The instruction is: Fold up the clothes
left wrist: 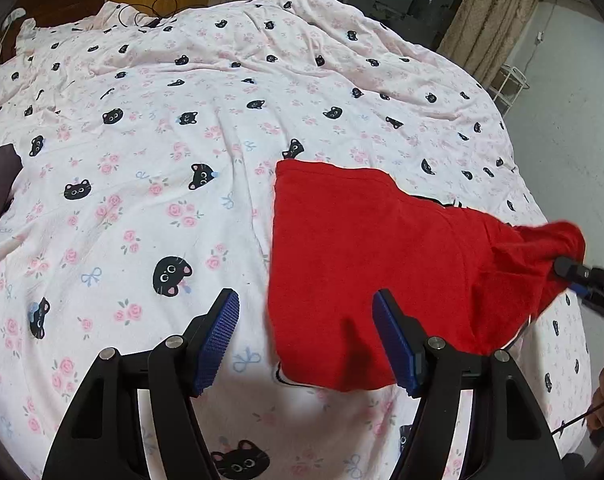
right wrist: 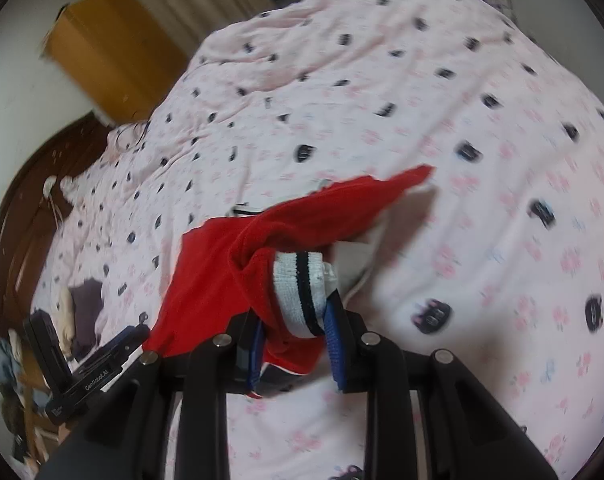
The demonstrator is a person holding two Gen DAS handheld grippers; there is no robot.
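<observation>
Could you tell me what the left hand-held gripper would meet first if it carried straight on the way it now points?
Probably the left edge of the red knitted garment lying on the pink cat-print bedsheet. The left hand-held gripper is open and empty, and depth is uncertain, so it might meet bare sheet beside that edge instead.

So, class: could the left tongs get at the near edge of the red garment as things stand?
Probably yes. The left tongs stand open just above the red garment, nothing between; the right tongs grip its far corner.

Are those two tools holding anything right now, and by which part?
The right tool grips the red garment by its white, black-striped cuff and the bunched red cloth beside it. The left tool is open and holds nothing.
</observation>
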